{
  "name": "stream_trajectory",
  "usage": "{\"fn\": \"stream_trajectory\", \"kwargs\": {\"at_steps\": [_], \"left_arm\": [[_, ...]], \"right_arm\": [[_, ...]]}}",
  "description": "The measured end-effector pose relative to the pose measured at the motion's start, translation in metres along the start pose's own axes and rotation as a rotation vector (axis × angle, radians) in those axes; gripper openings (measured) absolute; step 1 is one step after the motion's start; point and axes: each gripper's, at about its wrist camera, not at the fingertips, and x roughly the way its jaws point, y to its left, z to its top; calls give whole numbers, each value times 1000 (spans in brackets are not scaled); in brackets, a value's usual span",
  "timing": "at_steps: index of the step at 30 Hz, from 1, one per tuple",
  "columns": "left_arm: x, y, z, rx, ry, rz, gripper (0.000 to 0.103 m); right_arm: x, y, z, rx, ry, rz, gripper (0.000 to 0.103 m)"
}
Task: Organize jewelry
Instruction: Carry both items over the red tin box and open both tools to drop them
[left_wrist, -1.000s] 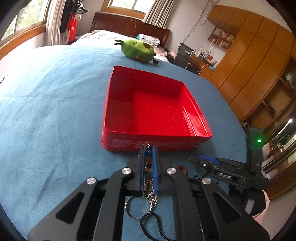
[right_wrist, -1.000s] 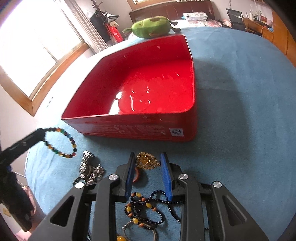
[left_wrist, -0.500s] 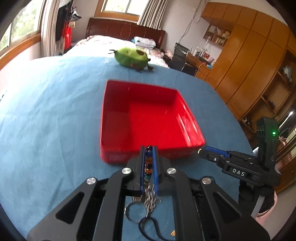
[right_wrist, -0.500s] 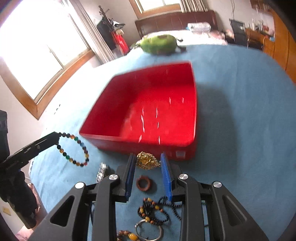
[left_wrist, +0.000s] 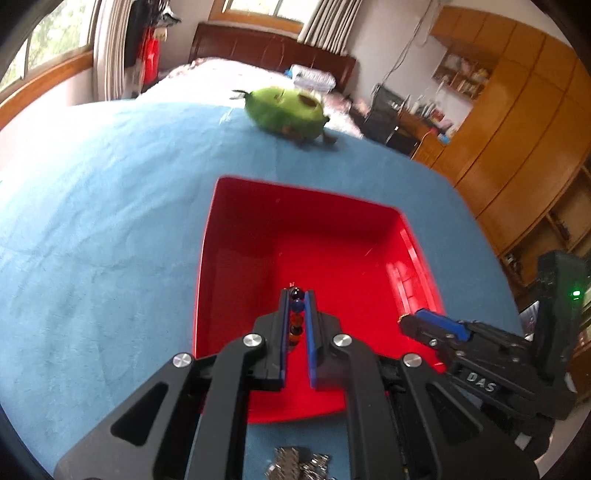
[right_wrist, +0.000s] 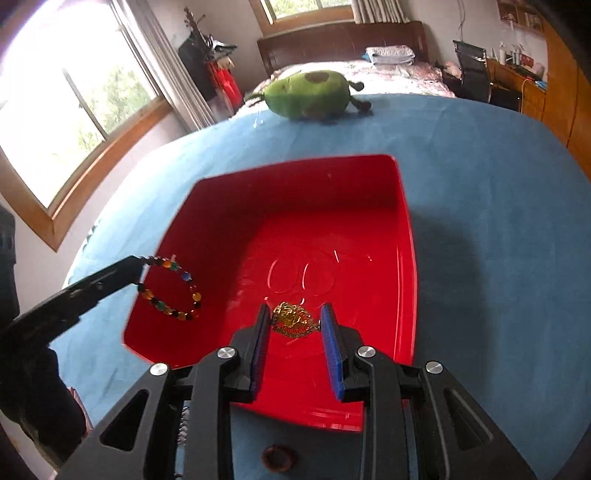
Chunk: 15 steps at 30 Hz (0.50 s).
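A red tin tray (left_wrist: 240, 229) (right_wrist: 406, 236) lies on the blue cloth. My left gripper (left_wrist: 296, 297) is shut on a coloured bead bracelet (left_wrist: 295, 314) and holds it over the tray's near part; from the right wrist view the bracelet (right_wrist: 171, 291) hangs as a loop from that gripper (right_wrist: 142, 263) above the tray's left rim. My right gripper (right_wrist: 295, 314) is shut on a gold pendant piece (right_wrist: 291, 319) and holds it above the tray's floor. It also shows in the left wrist view (left_wrist: 413, 321) at the tray's right edge.
A green avocado plush (left_wrist: 286, 110) (right_wrist: 310, 94) lies beyond the tray. A silver chain piece (left_wrist: 297, 467) and a brown ring (right_wrist: 277, 457) lie on the cloth in front of the tray. A bed, window and wooden cabinets surround the table.
Both grippers have risen and moved forward with their loads, from the cloth in front of the tray to above the tray's inside.
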Motion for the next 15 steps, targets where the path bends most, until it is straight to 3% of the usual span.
{"fn": "stream_trajectory", "kwargs": {"at_steps": [11,15], "left_arm": [[31,8,2,4,74,39,8],[27,6,2,9,66,31,18]], "right_arm": [[19,-2,0,-14,26,-20,31],[9,-3,-1,-10,5,-5,31]]}}
